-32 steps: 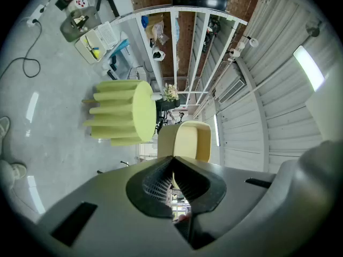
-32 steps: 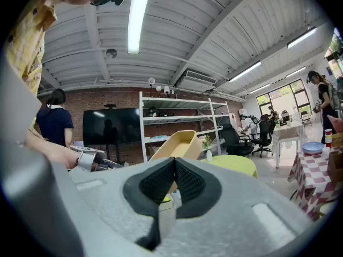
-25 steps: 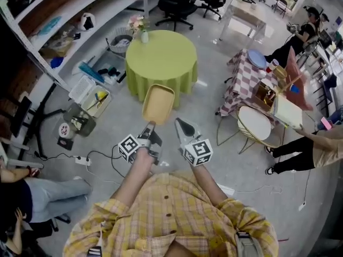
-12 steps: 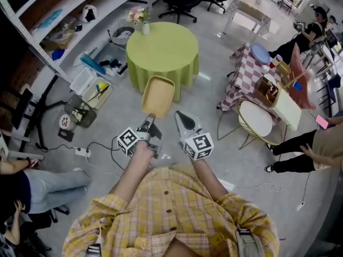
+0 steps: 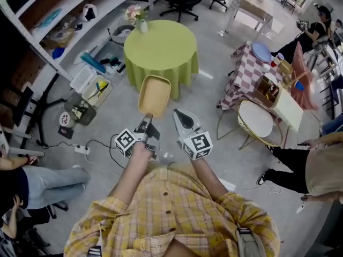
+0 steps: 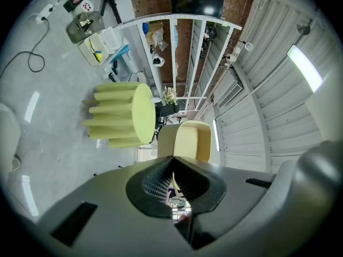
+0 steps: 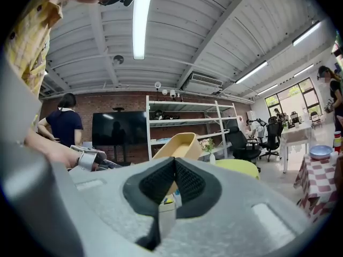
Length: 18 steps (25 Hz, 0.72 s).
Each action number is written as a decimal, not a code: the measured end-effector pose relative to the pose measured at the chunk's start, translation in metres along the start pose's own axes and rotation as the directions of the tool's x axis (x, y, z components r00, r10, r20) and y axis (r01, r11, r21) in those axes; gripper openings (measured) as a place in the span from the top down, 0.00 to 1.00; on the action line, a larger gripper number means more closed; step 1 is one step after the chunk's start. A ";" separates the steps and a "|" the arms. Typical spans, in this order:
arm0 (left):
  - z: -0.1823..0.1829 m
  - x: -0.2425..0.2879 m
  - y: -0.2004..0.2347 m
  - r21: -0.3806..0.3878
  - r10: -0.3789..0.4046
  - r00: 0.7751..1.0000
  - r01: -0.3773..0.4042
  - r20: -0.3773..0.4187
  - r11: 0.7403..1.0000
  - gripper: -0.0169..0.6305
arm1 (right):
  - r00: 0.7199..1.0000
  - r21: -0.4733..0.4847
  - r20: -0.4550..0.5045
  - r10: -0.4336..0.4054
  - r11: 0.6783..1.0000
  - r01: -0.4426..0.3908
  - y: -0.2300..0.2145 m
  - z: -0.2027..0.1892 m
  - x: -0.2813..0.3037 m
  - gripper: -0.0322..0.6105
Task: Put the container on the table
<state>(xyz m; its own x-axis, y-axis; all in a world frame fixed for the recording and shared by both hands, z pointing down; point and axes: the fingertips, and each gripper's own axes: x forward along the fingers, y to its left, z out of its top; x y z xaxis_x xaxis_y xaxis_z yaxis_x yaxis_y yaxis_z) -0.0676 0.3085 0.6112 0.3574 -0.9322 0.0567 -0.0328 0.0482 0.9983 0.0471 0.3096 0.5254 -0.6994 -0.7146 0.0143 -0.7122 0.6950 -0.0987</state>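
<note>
A pale yellow, tray-shaped container point(image 5: 154, 95) hangs in the air in front of me, short of the round table with the lime-green cloth point(image 5: 161, 50). My left gripper point(image 5: 147, 121) is shut on the container's near rim. In the left gripper view the container point(image 6: 192, 141) rises just beyond the closed jaws, with the table point(image 6: 120, 121) further off. My right gripper point(image 5: 182, 120) floats beside it, shut and holding nothing. From the right gripper view the container point(image 7: 177, 145) shows past the jaws, the table point(image 7: 238, 167) behind it.
A small vase of flowers point(image 5: 140, 19) stands at the table's far edge. To the left are white shelves point(image 5: 64, 23), bins point(image 5: 91, 87) and cables on the floor. A checked table point(image 5: 257, 71) and a round chair point(image 5: 256, 121) stand right. People sit at both sides.
The view has moved slightly towards the green table. The container stays gripped by the left gripper and has shifted a little left. Both grippers keep their pose.
</note>
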 end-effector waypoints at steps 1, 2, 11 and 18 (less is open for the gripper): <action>-0.001 0.000 0.001 0.001 0.003 1.000 -0.003 0.001 1.000 0.95 | 1.000 -0.001 0.000 0.001 1.000 -0.001 -0.001 -0.001 0.000 0.95; -0.001 0.000 0.002 0.000 0.006 1.000 -0.006 0.003 1.000 0.95 | 1.000 -0.002 -0.001 0.002 1.000 -0.002 -0.002 -0.001 0.000 0.95; 0.006 0.037 0.024 -0.036 0.039 0.999 -0.039 -0.017 0.999 0.95 | 1.000 0.001 -0.027 -0.015 1.000 0.015 -0.025 -0.011 0.025 0.95; 0.039 0.107 0.025 -0.025 0.039 0.997 -0.040 -0.059 0.999 0.95 | 0.998 0.012 -0.030 -0.058 0.998 0.059 -0.072 -0.011 0.084 0.95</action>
<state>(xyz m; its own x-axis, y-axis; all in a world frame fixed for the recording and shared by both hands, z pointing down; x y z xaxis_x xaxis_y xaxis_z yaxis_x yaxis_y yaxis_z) -0.0662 0.1961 0.6417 0.4107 -0.9067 0.0961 -0.0242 0.0945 0.9952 0.0391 0.2002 0.5446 -0.6581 -0.7512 0.0501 -0.7513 0.6509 -0.1091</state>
